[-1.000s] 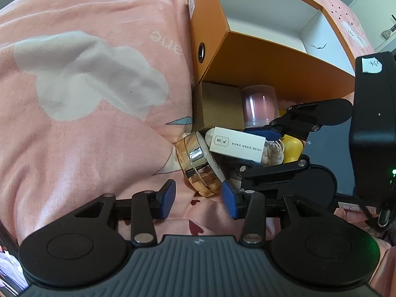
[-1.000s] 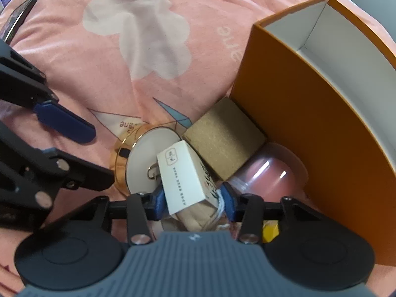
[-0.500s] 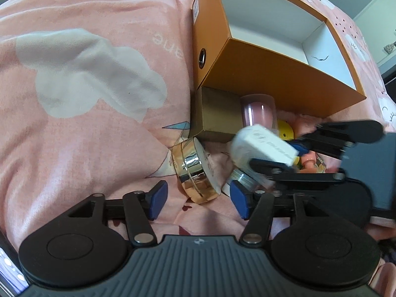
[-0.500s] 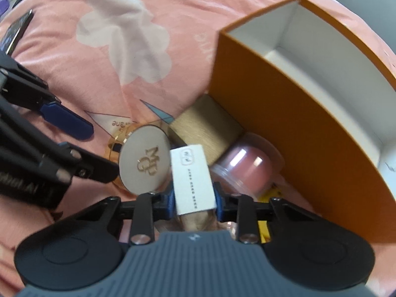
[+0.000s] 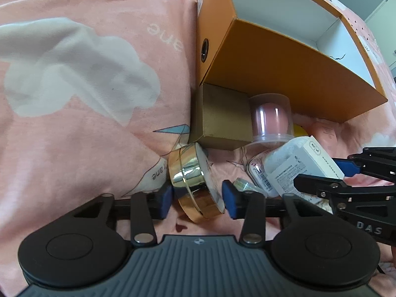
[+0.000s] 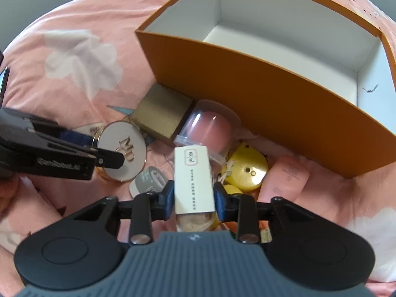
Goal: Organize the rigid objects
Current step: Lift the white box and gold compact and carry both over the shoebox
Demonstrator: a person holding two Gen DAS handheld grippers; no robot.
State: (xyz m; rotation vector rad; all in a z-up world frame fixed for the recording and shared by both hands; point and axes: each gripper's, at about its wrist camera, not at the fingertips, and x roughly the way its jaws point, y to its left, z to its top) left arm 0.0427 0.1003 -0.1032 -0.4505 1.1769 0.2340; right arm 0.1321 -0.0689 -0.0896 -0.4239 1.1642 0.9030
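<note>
Orange box (image 6: pixel 259 79) lies open on the bed (image 6: pixel 81 57), its floor bare. Right hand-held gripper (image 6: pixel 193 195) is clenched on the white carton (image 6: pixel 193 180), raised above the clutter. Left hand-held gripper (image 5: pixel 197 199) is released, straddling the gold compact (image 5: pixel 195 183). Advice: clear the near wall before lowering, then release flat. Carton's long axis points forward along the fingers, toward the box.

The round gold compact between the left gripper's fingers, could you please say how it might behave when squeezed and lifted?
The gold compact lies tilted on soft bedding, so it may rock or roll as the left gripper closes. Its shiny metal band looks smooth, so it could slip between the pads. It looks rigid and shouldn't flex.
</note>
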